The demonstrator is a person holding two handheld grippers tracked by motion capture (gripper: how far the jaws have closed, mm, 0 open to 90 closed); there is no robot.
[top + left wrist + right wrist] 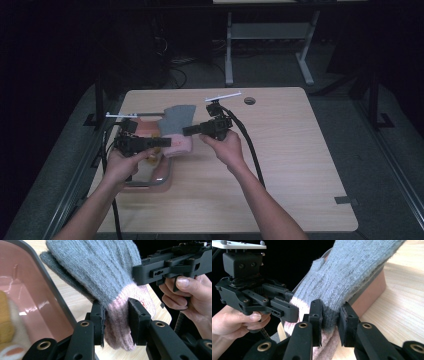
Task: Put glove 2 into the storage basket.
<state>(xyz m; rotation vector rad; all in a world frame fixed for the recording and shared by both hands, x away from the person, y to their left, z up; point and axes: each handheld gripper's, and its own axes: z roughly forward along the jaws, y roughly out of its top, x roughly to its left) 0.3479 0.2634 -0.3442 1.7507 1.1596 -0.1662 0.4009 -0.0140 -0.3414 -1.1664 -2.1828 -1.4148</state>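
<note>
A grey knitted glove [178, 118] with a pink cuff [178, 145] hangs between both grippers, over the left part of the table. My left gripper [115, 308] is shut on the pink cuff [117, 322], and the grey hand part [100, 267] stretches away from it. A second grey layer shows beneath the glove. My right gripper [330, 309] is shut on the glove [352, 272] where grey meets pink. In the high view the left gripper [166, 143] and right gripper [187, 131] point toward each other, tips close together.
A pink container with a grey rim [165, 177] sits under the glove at the table's left edge; its wall [27, 290] holds a yellow and white soft thing [6, 325]. A cable hole [249, 101] lies at the back. The wooden tabletop [300, 160] spreads to the right.
</note>
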